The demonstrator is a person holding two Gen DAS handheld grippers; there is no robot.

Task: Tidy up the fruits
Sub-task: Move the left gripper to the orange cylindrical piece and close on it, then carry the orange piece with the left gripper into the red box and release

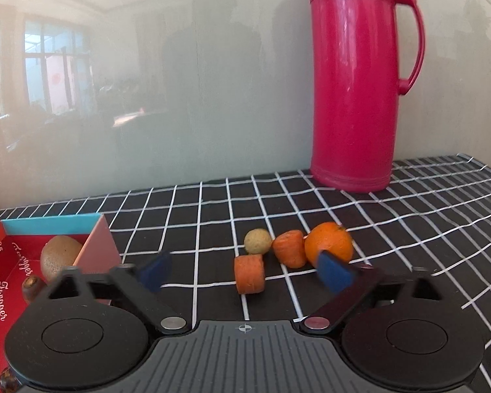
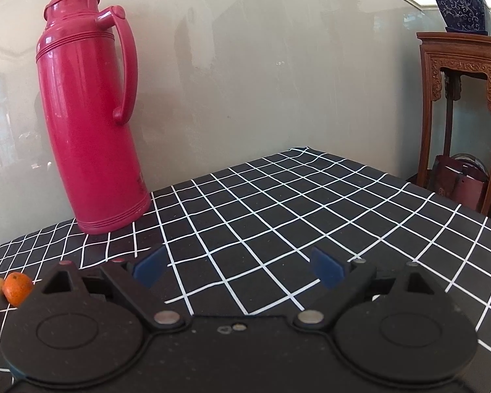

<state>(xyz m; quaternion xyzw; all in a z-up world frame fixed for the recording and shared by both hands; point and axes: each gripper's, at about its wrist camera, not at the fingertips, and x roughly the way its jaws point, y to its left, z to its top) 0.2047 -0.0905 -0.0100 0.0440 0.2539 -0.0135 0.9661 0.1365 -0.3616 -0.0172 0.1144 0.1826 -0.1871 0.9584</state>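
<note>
- counted on the checked cloth (image 1: pixel 409 216): one red flask (image 1: pixel 353 78), one orange (image 1: pixel 329 241), two carrot pieces, one small yellow-green ball (image 1: pixel 258 240), one red box (image 1: pixel 3 278).
- the landmark is the red flask, upright at the back of the cloth against the wall.
- the orange lies in front of the flask, toward its left side. the tapered carrot piece (image 1: pixel 289 249) is just left of the orange, touching or nearly so. the yellow-green ball lies further left, and the stubby carrot piece (image 1: pixel 249 273) sits nearer the camera than the ball.
- the red box stands well left of the flask. it holds one kiwi (image 1: pixel 57 255) and one dark brown fruit (image 1: pixel 31 286); a second dark item at the lower left edge is too cut off to identify.
- only the left wrist view shows the box, its contents and the stubby carrot piece.
- only the right wrist view shows one carved wooden stand (image 2: pixel 458 104) well right of the flask, one blue plant pot (image 2: pixel 463 11) on top of it and a dark red bag (image 2: pixel 458 185) beneath.
- in the right wrist view the fruit group appears only at the far left edge, partly cut off.
- left gripper (image 1: pixel 245 271): jaws apart, nothing gripped; the stubby carrot piece lies between the blue pads (image 1: pixel 334 270), untouched. the right pad overlaps the orange in view; contact cannot be told.
- right gripper (image 2: pixel 242 270): jaws wide apart over bare cloth, right of the flask, holding and touching nothing.
</note>
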